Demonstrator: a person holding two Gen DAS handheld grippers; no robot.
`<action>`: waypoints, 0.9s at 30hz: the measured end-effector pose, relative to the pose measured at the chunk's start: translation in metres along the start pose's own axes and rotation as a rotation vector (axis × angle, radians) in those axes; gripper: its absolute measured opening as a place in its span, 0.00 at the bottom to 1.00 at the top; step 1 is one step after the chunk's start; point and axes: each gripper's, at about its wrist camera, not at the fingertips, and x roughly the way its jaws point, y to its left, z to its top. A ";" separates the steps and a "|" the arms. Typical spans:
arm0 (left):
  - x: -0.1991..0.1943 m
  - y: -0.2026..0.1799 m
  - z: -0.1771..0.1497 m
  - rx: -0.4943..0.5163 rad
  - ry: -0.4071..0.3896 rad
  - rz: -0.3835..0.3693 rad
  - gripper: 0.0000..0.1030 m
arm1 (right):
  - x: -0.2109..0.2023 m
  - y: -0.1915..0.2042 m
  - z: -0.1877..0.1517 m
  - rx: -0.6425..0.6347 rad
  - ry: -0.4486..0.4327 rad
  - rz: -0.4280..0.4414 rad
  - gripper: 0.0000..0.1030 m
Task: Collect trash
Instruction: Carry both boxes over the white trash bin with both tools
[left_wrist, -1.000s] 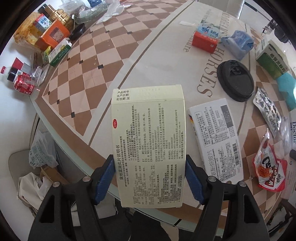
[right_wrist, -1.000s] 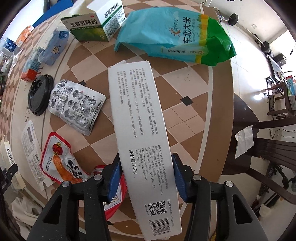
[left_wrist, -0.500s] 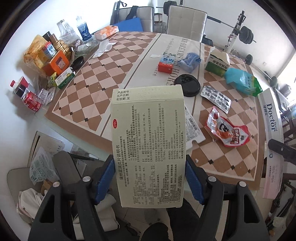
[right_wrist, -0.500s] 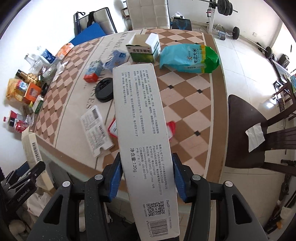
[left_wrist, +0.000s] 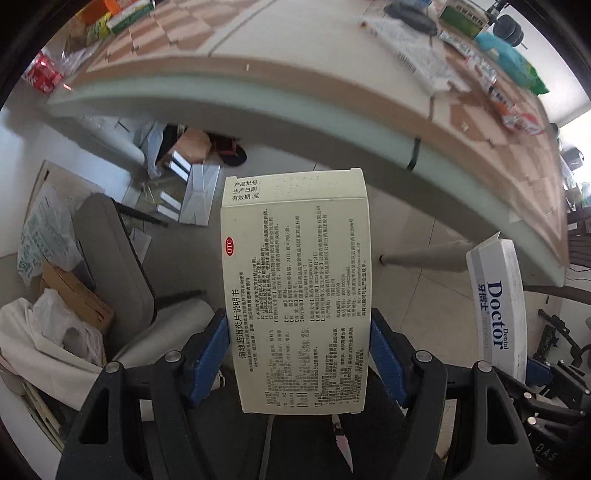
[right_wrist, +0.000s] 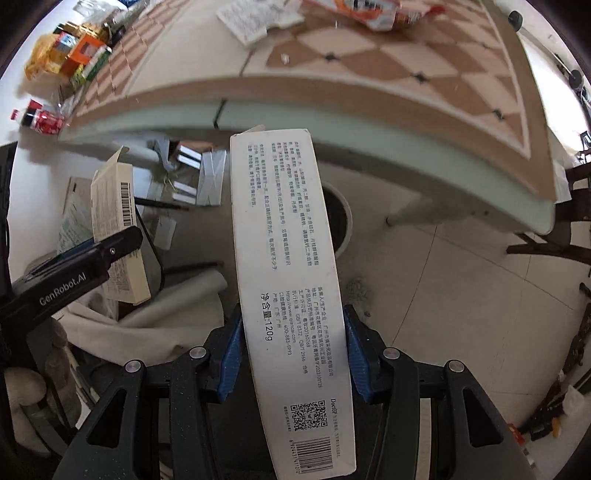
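Note:
My left gripper (left_wrist: 297, 354) is shut on a cream medicine box (left_wrist: 295, 280) printed with Chinese text, held below the table edge over the floor. My right gripper (right_wrist: 291, 354) is shut on a long white toothpaste box (right_wrist: 288, 273). The toothpaste box also shows in the left wrist view (left_wrist: 496, 306) at the right, marked "Doctor". The medicine box shows in the right wrist view (right_wrist: 118, 229) at the left, with the left gripper's black finger (right_wrist: 92, 254) across it.
The checkered table (left_wrist: 332, 85) fills the top of both views, with wrappers and boxes (left_wrist: 491, 55) on it. Under it are a white round bin (right_wrist: 338, 221), flattened cartons (left_wrist: 195, 192), a grey chair (left_wrist: 110, 251), a cardboard box and plastic bags (left_wrist: 70, 317).
Both grippers have dropped from above the table to below its edge, each still holding its box. The views now look under the table at the floor.

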 end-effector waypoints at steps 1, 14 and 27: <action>0.019 0.002 -0.002 -0.008 0.023 -0.002 0.68 | 0.021 -0.001 -0.005 0.000 0.027 -0.014 0.50; 0.259 0.011 0.032 -0.023 0.187 -0.031 0.68 | 0.291 -0.035 0.026 0.030 0.182 -0.088 0.50; 0.368 -0.001 0.054 -0.013 0.332 -0.115 0.69 | 0.425 -0.069 0.096 0.042 0.290 -0.047 0.50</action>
